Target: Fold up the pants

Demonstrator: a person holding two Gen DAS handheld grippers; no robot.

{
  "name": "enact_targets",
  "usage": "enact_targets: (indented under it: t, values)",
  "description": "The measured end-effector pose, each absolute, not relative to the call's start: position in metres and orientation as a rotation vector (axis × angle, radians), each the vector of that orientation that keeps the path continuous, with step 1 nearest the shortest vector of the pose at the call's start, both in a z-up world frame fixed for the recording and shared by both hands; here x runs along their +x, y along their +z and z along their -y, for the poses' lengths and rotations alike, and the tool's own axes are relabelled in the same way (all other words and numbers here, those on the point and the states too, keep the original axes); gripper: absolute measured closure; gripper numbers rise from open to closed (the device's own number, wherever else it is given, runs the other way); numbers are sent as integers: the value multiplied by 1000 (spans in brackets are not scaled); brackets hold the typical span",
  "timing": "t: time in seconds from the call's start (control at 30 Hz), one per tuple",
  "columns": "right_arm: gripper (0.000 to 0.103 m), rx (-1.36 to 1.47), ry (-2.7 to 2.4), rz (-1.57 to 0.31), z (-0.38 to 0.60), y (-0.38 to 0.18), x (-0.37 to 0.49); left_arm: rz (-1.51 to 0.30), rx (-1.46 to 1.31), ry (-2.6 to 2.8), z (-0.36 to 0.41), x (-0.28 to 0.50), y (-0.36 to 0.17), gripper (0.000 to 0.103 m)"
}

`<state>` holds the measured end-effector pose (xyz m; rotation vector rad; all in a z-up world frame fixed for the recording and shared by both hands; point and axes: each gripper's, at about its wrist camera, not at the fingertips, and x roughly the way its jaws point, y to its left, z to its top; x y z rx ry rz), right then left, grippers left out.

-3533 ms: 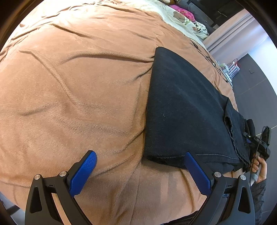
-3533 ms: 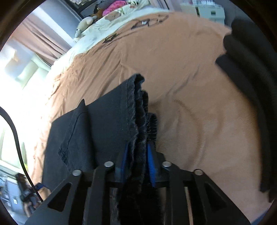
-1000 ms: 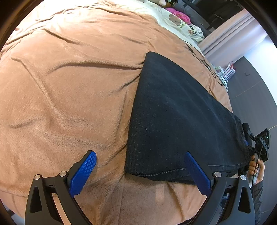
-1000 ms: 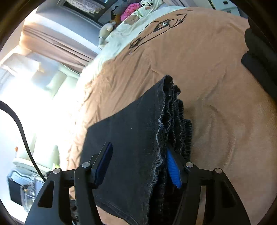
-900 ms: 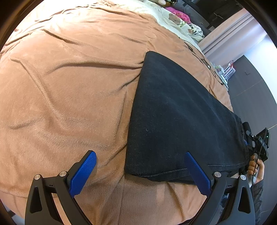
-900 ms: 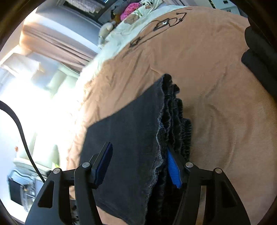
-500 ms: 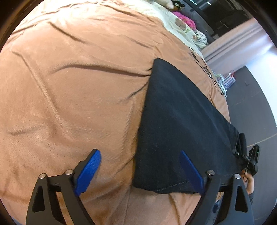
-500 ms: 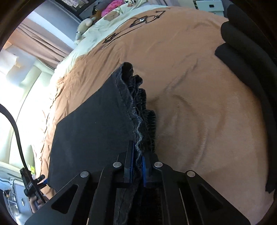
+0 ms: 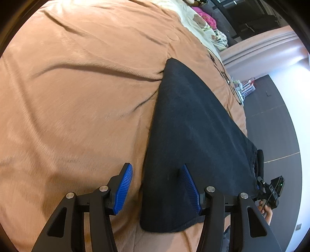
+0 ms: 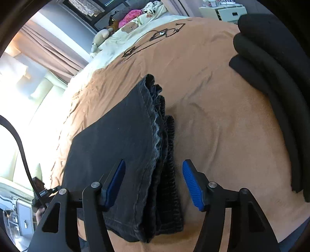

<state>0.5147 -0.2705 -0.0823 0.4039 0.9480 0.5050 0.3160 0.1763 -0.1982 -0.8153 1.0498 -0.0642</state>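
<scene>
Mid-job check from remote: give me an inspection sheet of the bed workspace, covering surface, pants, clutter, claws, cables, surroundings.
Surface: tan blanket on a bed, creased, with a line drawing near its far end.
Job's things: black pants folded into a long flat strip, stacked edges at the right-hand end.
Clutter: dark folded garments at the blanket's right edge; cream bedding and a pink item at the head.
Claws: left claw closing, one fold edge between its pads, not yet pressed; right claw opening, astride the stacked end, pads clear.
Cables: black cable at the right wrist view's left edge.
Surroundings: curtains, bright window, dark floor.
</scene>
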Motion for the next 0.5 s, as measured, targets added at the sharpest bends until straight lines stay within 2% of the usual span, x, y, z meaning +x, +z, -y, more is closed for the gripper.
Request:
enact_targets:
  t: [0.2,0.3,0.5]
  values:
    - [43,407,511,-1013,262,-98,523,-1058,-809,-114,-174,339,-200,49]
    - [36,407,518,-1032,259,-107,529,-1064,-806,-127,-173,349,-202,49]
    - [34,424,562,-1055,257,-115,546,-1069,-832,-135,-176,366,-206,54]
